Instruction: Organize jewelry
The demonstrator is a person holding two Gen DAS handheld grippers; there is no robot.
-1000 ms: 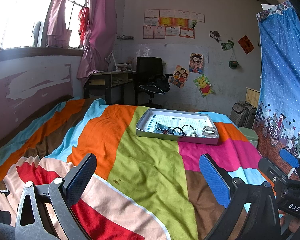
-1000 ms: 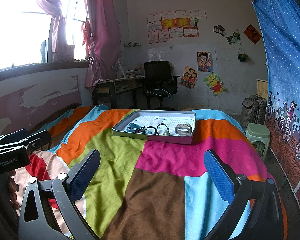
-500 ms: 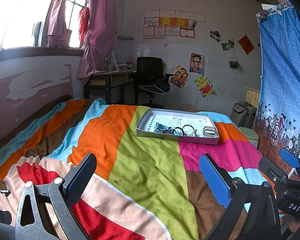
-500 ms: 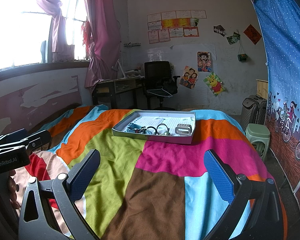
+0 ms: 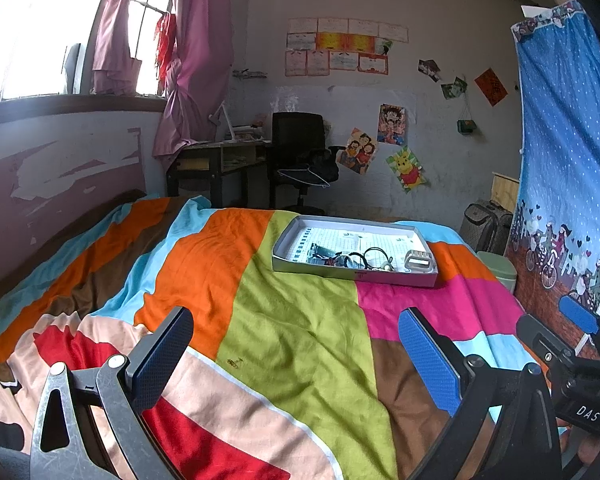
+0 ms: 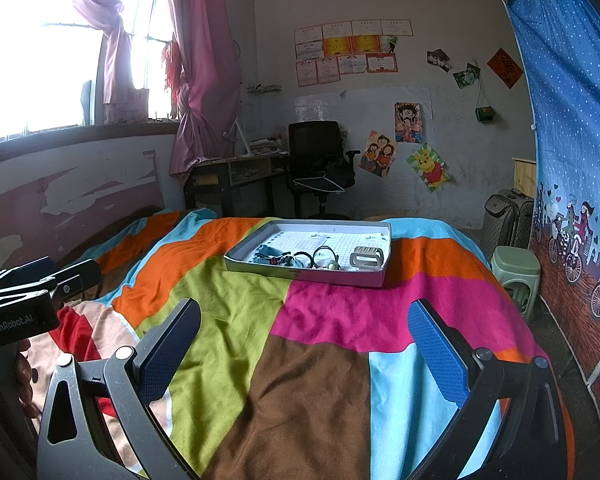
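Note:
A shallow grey cardboard tray lies on the far part of a bed with a colourful striped blanket; it also shows in the right wrist view. In it lie tangled dark jewelry pieces, black rings and a small grey rack. My left gripper is open and empty, low over the near blanket, far from the tray. My right gripper is open and empty, also near the bed's front.
The blanket covers the whole bed. A wall runs along the left. A desk and black chair stand behind the bed. A green stool, a suitcase and a blue curtain are on the right.

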